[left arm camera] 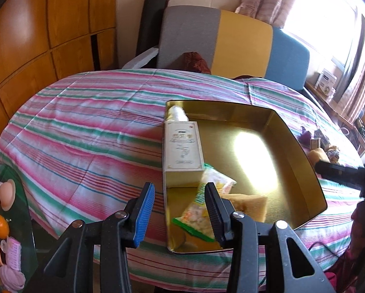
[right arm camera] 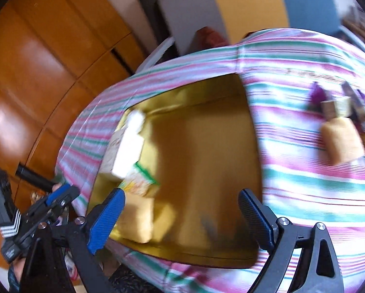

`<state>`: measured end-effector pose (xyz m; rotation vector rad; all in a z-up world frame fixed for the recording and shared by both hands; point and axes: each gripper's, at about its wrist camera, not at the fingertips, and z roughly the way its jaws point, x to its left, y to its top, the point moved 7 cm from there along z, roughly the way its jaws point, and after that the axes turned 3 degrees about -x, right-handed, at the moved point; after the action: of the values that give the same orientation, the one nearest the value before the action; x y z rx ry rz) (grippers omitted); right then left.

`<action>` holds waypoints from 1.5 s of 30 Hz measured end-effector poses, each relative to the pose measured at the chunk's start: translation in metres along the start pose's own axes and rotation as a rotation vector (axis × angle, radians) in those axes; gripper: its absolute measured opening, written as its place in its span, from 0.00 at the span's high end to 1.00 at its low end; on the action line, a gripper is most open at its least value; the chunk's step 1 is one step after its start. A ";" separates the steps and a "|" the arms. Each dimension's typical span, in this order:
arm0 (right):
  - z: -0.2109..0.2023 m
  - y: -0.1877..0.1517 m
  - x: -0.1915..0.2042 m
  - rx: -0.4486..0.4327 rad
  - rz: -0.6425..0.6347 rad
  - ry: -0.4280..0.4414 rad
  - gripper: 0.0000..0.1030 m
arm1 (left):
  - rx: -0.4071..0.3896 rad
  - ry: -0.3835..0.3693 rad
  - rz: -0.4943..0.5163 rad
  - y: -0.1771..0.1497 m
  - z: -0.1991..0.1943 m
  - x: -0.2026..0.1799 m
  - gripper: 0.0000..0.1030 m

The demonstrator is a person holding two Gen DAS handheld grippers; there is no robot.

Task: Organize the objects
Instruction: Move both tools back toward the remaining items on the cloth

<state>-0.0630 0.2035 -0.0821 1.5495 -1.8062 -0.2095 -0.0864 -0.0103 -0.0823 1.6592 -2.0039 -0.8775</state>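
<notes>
tray (left arm camera: 297, 144) gold, on striped bedspread (left arm camera: 85, 127) — holds white box (left arm camera: 182, 151), snack packet (left arm camera: 202, 210), sponge (left arm camera: 250, 202) at its left-near side. left gripper (left arm camera: 180, 210) parted, empty, over near-left rim. right gripper (right arm camera: 182, 217) spread wide, empty — second sponge (right arm camera: 341, 141) far right on bedspread.

A striped bedspread (left arm camera: 85, 131) meets wooden cabinets (left arm camera: 36, 36) and a grey-yellow-blue headboard (left arm camera: 243, 46).
</notes>
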 end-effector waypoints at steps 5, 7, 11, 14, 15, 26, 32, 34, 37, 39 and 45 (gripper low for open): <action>-0.025 0.020 -0.049 -0.065 0.066 -0.083 0.08 | -0.002 -0.023 0.047 0.006 0.000 -0.022 0.58; -0.036 0.029 -0.068 -0.088 0.081 -0.121 0.08 | -0.005 -0.033 0.066 0.009 -0.001 -0.032 0.58; -0.064 0.052 -0.109 -0.150 0.095 -0.215 0.08 | -0.009 -0.060 0.112 0.017 0.000 -0.056 0.58; -0.086 0.069 -0.151 -0.216 0.138 -0.303 0.08 | -0.011 -0.079 0.145 0.021 0.001 -0.074 0.58; -0.094 0.075 -0.168 -0.242 0.159 -0.344 0.07 | -0.010 -0.086 0.155 0.022 0.001 -0.080 0.58; -0.141 0.060 -0.312 -0.376 0.609 -0.464 0.07 | 0.069 -0.216 0.242 0.026 0.022 -0.168 0.58; -0.148 0.055 -0.323 -0.382 0.701 -0.409 0.07 | 0.111 -0.294 0.292 0.024 0.031 -0.222 0.58; -0.149 0.053 -0.324 -0.382 0.726 -0.394 0.07 | 0.131 -0.329 0.292 0.026 0.034 -0.240 0.58; -0.147 0.050 -0.323 -0.386 0.747 -0.375 0.07 | 0.155 -0.369 0.303 0.030 0.041 -0.267 0.58; -0.147 0.050 -0.323 -0.391 0.752 -0.364 0.06 | 0.172 -0.380 0.314 0.030 0.047 -0.285 0.58; -0.143 0.051 -0.323 -0.385 0.770 -0.327 0.05 | 0.240 -0.398 0.316 0.029 0.074 -0.330 0.34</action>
<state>-0.0148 0.5568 -0.0862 0.5101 -2.3109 -0.4185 -0.0831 0.3293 -0.0869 1.2959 -2.6430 -0.9325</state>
